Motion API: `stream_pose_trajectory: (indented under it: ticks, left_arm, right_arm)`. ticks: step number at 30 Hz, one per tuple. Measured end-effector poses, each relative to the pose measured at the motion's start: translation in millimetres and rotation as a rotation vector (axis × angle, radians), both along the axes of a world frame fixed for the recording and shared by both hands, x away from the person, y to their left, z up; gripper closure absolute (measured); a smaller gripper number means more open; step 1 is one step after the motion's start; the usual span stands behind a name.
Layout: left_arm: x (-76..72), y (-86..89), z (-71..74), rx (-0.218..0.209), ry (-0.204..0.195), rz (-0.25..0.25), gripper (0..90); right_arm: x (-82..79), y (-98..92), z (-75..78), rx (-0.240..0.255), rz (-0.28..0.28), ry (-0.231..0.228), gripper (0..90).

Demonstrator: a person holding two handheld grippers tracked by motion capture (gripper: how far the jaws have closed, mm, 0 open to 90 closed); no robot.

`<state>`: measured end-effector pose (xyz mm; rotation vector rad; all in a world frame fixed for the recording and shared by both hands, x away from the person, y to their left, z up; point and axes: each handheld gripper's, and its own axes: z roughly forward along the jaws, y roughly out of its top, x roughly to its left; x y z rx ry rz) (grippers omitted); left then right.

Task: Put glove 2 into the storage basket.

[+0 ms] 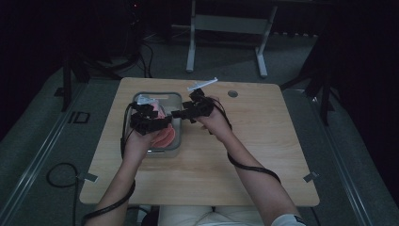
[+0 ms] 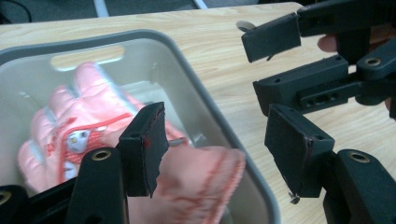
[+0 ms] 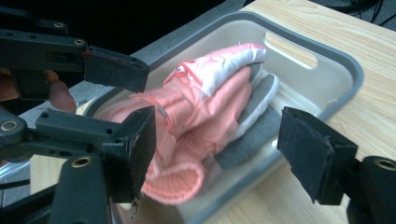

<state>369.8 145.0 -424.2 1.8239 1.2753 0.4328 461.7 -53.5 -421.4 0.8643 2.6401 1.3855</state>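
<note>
Since both the left gripper and right gripper gape empty, pink glove in bin near table's far-left corner looks soft, light; pinch cuff.

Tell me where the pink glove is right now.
The pink glove lies inside the grey tub on the table's left half, between both open grippers.

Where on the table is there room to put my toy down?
The wooden table is bare to the right of the grey bin, beyond the small round hole, and along the near edge. It is crowded at the bin: pink gloves lie inside, with the left gripper and right gripper open over it.
</note>
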Motion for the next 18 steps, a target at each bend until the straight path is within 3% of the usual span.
stream_pose_trajectory:
  ticks: [4,7,10,14,18]
  left_arm:
    - [-7.0,-14.5,1.1,-0.015,-0.011,-0.038,36.3]
    - [-12.3,-26.1,1.0,0.003,-0.022,-0.062,33.9]
    - [-18.0,-34.8,-1.5,0.003,-0.029,-0.113,23.1]
    - [-23.2,-47.7,-5.7,0.007,-0.021,-0.157,16.1]
    - [-27.8,-60.4,-9.1,0.013,-0.042,-0.192,12.1]
  right_arm:
    - [-4.1,-15.7,-0.2,-0.028,0.015,-0.030,20.8]
    - [-6.3,-28.9,-1.2,-0.033,0.011,-0.038,19.7]
    - [-7.5,-43.1,-3.5,-0.026,-0.008,-0.040,19.7]
    - [-9.2,-59.0,-8.5,-0.055,-0.014,-0.045,18.3]
    - [-13.9,-72.6,-12.3,-0.069,-0.021,-0.056,18.0]
